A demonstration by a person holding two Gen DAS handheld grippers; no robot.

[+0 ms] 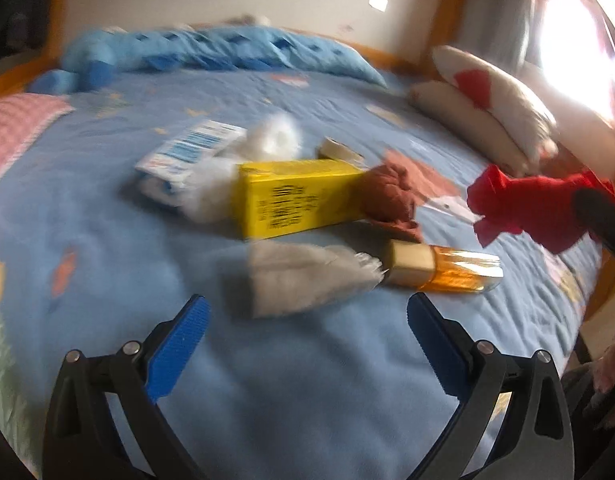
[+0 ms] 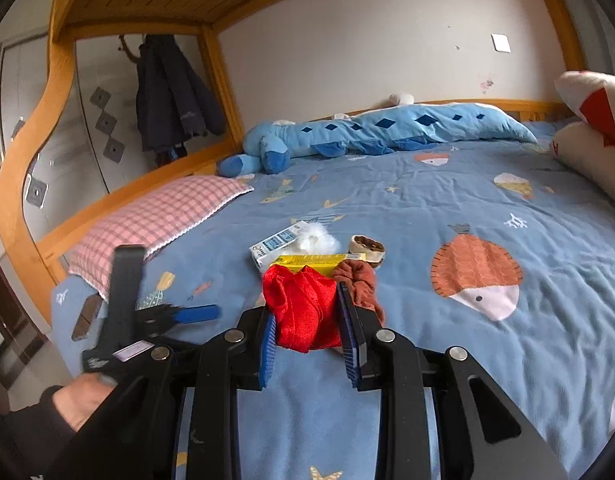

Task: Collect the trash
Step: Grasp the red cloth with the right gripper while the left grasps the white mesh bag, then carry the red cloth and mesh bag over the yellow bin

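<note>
The right gripper (image 2: pixel 307 322) is clamped on a crumpled red satin cloth (image 2: pixel 301 308), held clear of the blue fish-print bedspread (image 2: pixel 427 216). The left gripper (image 1: pixel 307 316) hovers with its blue pads spread wide and nothing between them, just short of a grey fuzzy wad (image 1: pixel 303 276). Beyond it lie a yellow cardboard box (image 1: pixel 295 200), an amber glass bottle with a gold cap (image 1: pixel 443 270), a rust-brown bunched cloth (image 1: pixel 389 194) and a white-and-blue carton (image 1: pixel 187 152).

1. Definitely a bedroom at home, looks like the lower bunk of a wooden bunk bed (image 2: pixel 211 4).
2. Blue fish-print quilt (image 2: pixel 447 216), pink checked pillow (image 2: pixel 163 216), long blue plush toy (image 2: pixel 371 130).
3. Dark coats (image 2: pixel 171 96) hang by white wardrobe doors (image 2: pixel 91 120).
</note>
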